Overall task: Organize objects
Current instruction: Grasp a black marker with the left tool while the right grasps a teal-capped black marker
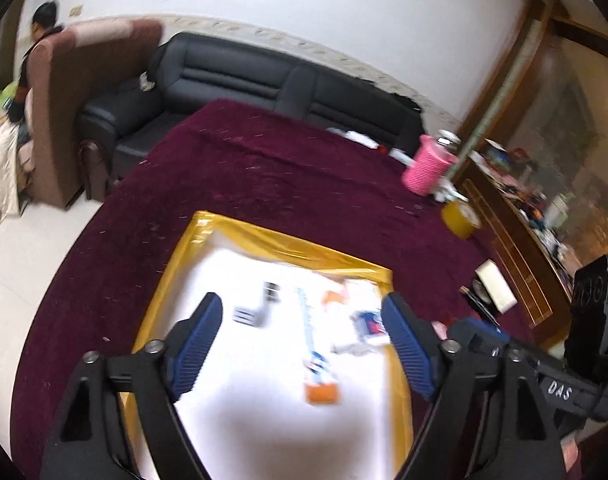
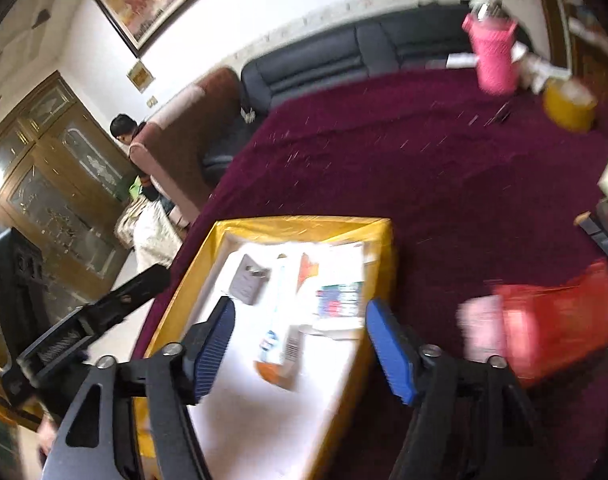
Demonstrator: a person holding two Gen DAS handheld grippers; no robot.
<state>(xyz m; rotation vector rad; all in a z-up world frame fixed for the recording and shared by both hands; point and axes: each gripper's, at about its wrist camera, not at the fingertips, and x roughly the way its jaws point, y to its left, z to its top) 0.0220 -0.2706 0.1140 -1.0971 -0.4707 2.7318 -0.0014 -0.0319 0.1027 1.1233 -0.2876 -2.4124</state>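
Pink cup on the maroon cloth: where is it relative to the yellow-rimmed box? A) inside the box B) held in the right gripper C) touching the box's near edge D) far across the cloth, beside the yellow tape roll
D: the pink cup stands far across the maroon cloth next to the yellow tape roll, well away from the yellow-rimmed box; the right gripper is open, holding nothing.

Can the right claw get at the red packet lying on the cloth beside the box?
Probably yes. The right claw is open and empty over the yellow box; the red packet lies just to its right on the maroon cloth, nothing between.
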